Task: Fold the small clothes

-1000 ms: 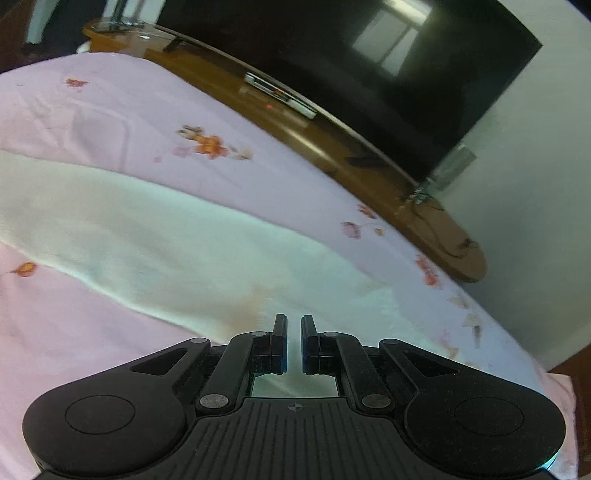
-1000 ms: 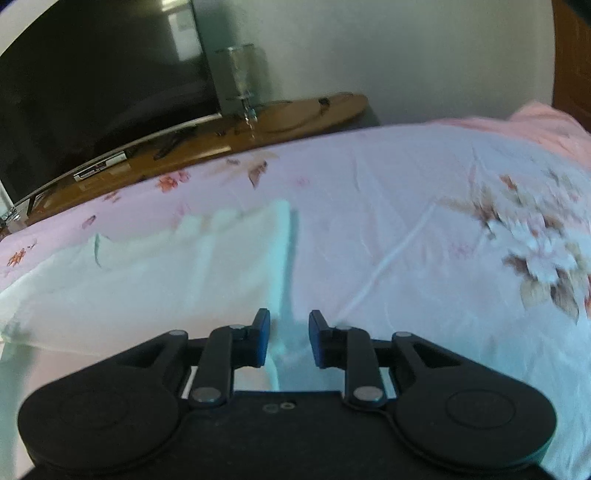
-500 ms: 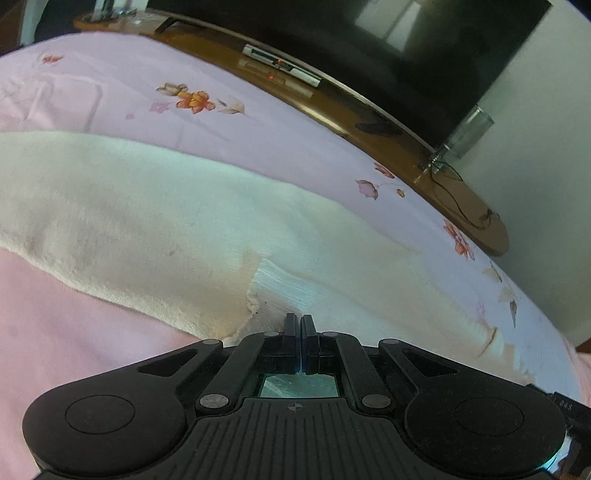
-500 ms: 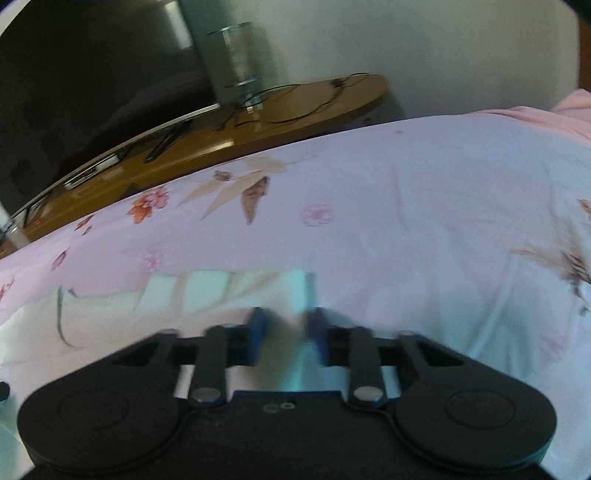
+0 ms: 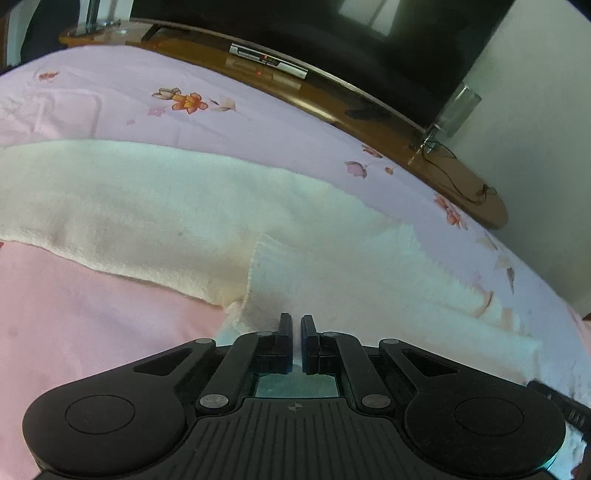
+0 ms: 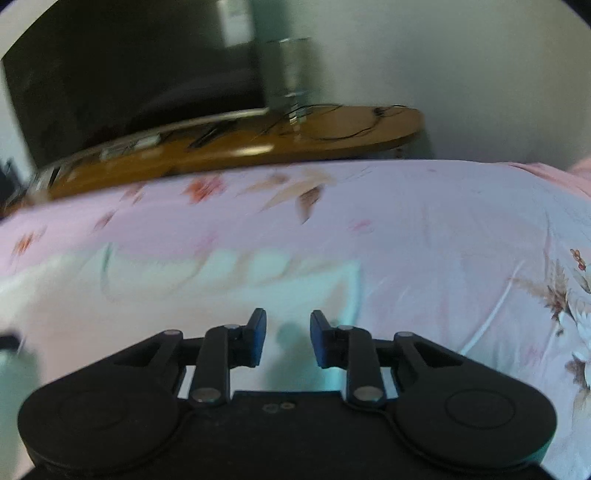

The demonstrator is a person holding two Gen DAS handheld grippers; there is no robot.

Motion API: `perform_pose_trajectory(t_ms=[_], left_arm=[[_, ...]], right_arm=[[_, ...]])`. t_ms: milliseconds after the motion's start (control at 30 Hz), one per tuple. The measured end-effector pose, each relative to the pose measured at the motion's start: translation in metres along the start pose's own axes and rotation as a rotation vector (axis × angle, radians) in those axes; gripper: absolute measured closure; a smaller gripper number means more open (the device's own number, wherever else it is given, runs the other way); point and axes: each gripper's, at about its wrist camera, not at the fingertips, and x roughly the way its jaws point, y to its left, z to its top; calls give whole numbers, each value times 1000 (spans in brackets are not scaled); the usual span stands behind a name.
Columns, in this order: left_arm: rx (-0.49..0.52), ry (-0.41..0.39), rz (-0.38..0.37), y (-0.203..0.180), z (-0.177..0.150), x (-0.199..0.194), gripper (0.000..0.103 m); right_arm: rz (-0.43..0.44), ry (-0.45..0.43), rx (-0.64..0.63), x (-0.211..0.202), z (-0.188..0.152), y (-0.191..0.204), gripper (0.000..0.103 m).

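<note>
Cream garment point(image 5: 155, 206) lies spread flat on the pink floral bed sheet point(image 5: 258, 122), directly ahead of and beneath both claws. Left claw point(image 5: 296, 325): fingers nearly pressed together with a narrow slit between them; whether cloth is pinched there cannot be told. Right claw point(image 6: 288, 325): fingers spread over the garment's blurred end. Beyond the bed, a wooden TV stand point(image 6: 258, 144) carries a television point(image 5: 332, 33).

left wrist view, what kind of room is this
Most likely a bedroom at home: a bed with a pink floral sheet, a cream garment spread on it, and a big dark TV on a wooden stand alongside the bed.
</note>
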Motion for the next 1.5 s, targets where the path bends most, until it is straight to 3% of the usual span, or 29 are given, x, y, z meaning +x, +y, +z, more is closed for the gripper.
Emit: perform_pose_trajectory(t_ms=[100, 200, 333, 500, 567, 733, 1033, 1067, 1100, 1167, 1233, 1300, 1367, 1500], left_arm=[[14, 33, 4, -3, 4, -6, 98], [21, 36, -16, 3, 6, -27, 98], [-60, 70, -13, 37, 9, -47, 98], [-140, 61, 29, 91, 13, -68, 98], [-194, 44, 38, 116, 14, -77, 98], [-342, 21, 78, 174, 16, -90, 98], [-697, -73, 18, 260, 12, -93, 98], [-728, -81, 11, 266, 11, -92, 91], [-756, -87, 13, 271, 9, -92, 53], [-783, -164, 11, 274, 4, -97, 0], [-755, -253, 85, 266, 4, -106, 0], [-748, -223, 60, 270, 7, -99, 0], [-808, -231, 30, 278, 3, -94, 0], [-906, -256, -7, 293, -3, -85, 31]], right_arm=[[-41, 52, -38, 5, -16, 15, 77], [9, 17, 1, -16, -7, 24, 75], [87, -11, 1, -37, 3, 48, 62], [138, 21, -64, -33, -1, 98, 60], [167, 33, -75, -28, -5, 118, 61], [218, 43, -131, -14, -10, 172, 75], [296, 80, -176, 16, -4, 228, 72], [299, 86, -182, 20, -4, 230, 72], [299, 89, -186, 21, -5, 232, 72], [306, 95, -192, 24, -5, 233, 71], [307, 99, -197, 27, -6, 234, 71], [308, 98, -198, 29, -5, 234, 71], [311, 98, -196, 31, -3, 234, 71], [317, 94, -196, 33, -2, 235, 70]])
